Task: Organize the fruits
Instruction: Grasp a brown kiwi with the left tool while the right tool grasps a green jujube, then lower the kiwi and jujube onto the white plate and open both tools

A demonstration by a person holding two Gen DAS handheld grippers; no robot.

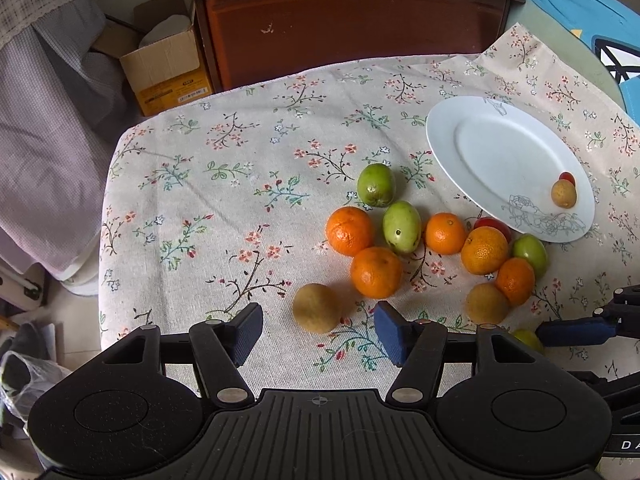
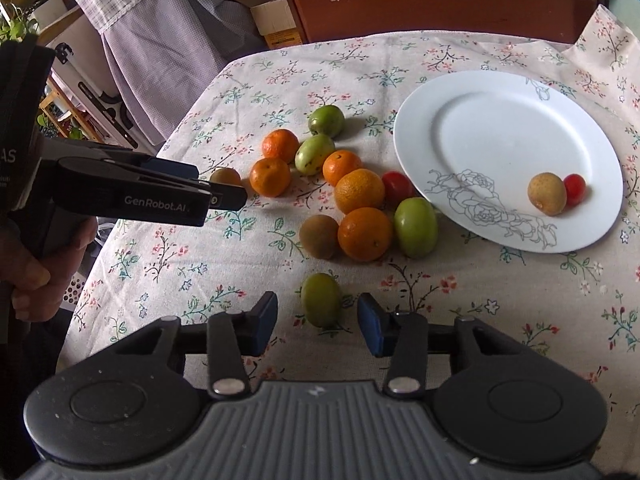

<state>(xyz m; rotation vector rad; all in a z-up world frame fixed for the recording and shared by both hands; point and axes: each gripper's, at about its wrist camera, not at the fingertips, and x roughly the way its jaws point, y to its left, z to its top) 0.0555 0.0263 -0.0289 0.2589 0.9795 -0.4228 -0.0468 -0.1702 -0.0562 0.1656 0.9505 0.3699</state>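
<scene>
Floral tablecloth [image 1: 224, 216] covers the table before a wooden cabinet [image 1: 352, 20].

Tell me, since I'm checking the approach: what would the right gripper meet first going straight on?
Most likely the lone green fruit, which lies between the open right gripper pads, apart from the pile. Depth is hard to judge.

left tool [image 1: 318, 330]: jaws apart, angled down | right tool [image 2: 318, 322]: same

Daylit room: dark wooden cabinet [image 1: 352, 28], cardboard box [image 1: 168, 68], hanging checked fabric [image 2: 160, 40].
</scene>
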